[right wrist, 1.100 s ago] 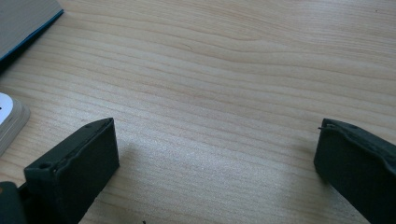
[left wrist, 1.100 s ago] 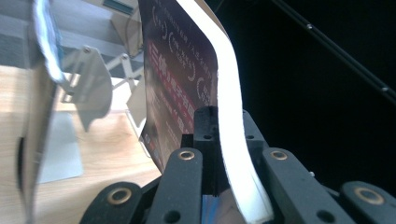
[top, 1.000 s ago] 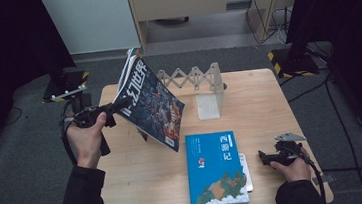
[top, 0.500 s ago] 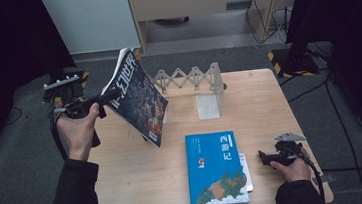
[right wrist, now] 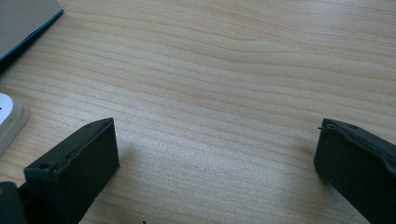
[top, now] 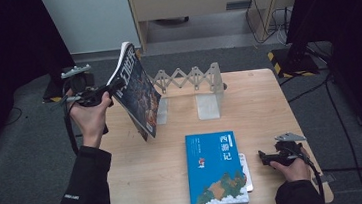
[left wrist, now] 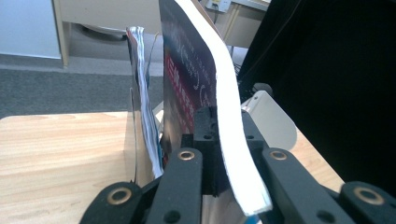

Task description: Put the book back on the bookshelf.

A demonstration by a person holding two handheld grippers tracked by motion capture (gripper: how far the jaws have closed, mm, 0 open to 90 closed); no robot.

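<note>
A: Left side status?

B: Left hand-held gripper (top: 110,90) is pinching the magazine (top: 136,88) by one edge and holds it in the air, tilted, above the left rear part of the worktop (top: 264,104). Lower corner hangs near the wood; can't tell from the high view if it touches.

A: Grip confirmed up close?

B: Yes. In the left gripper view the jaws are pressed onto the magazine (left wrist: 205,93) from both sides, with the white page block curving between them. Some loose pages fan out to the left of the grip.

A: Right side?

B: Right hand-held gripper (top: 264,157) sits low at the front right of the worktop, jaws spread, nothing between them. The right gripper view shows only bare wood in the gap (right wrist: 219,154).

A: What else is on the surface?

B: Blue book (top: 215,169) lying flat at front centre, cover up, just left of the right hand-held gripper and apart from it. A pale thin item (top: 246,172) pokes out from under its right edge; can't tell what it is. Accordion-style book rack (top: 195,83) stands at the rear centre, just right of the raised magazine.

A: Magazine in the rack?

B: No, beside it, held clear of it.
</note>
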